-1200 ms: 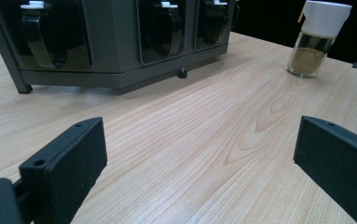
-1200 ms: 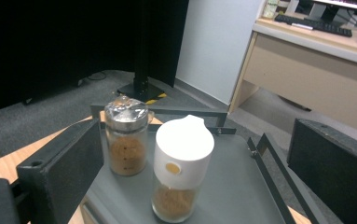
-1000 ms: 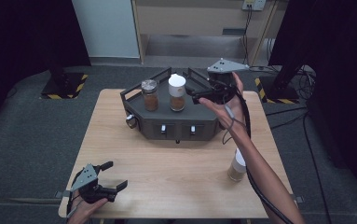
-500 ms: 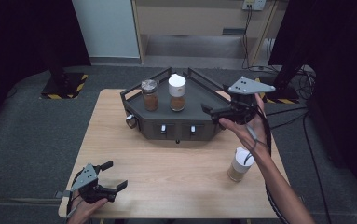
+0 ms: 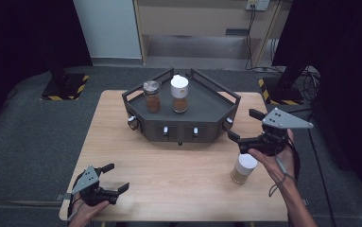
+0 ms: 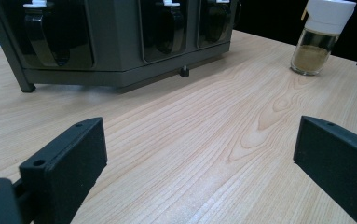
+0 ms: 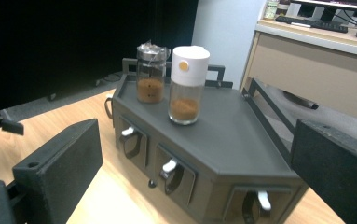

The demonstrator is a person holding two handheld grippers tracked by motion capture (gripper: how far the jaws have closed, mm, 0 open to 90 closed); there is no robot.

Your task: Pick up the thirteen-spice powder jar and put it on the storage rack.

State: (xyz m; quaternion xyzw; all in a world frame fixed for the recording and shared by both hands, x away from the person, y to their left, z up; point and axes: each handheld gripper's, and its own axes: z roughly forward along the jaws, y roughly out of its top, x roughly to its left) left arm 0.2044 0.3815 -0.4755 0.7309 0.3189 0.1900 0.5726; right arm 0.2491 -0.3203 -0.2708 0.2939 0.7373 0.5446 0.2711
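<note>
A dark grey rack (image 5: pixel 207 101) with small drawers stands at the table's far middle. On its top stand a silver-lidded jar (image 5: pixel 151 96) and a white-capped jar (image 5: pixel 179 93), both holding brown powder. A third white-capped jar (image 5: pixel 244 169) stands on the table at the right. Just above and beyond it, off the rack's right corner, my right gripper (image 5: pixel 242 124) hangs open and empty. In the right gripper view its jaws frame the rack (image 7: pixel 232 135) and the two jars (image 7: pixel 150 77) (image 7: pixel 188 84). My left gripper (image 5: pixel 116 177) rests open near the front left edge. It faces the rack (image 6: pixel 120 42) and the lone jar (image 6: pixel 320 39).
The wooden table (image 5: pixel 178 175) has bare room between the rack and its front edge. Dark floor surrounds it. A cabinet and cables (image 5: pixel 254 28) stand beyond the far side. A black stand with a striped base (image 5: pixel 63 85) sits at the far left.
My right gripper has drawn back from above the rack's right side, toward the near right, and now hangs over the lone jar. The left gripper has stayed put.
</note>
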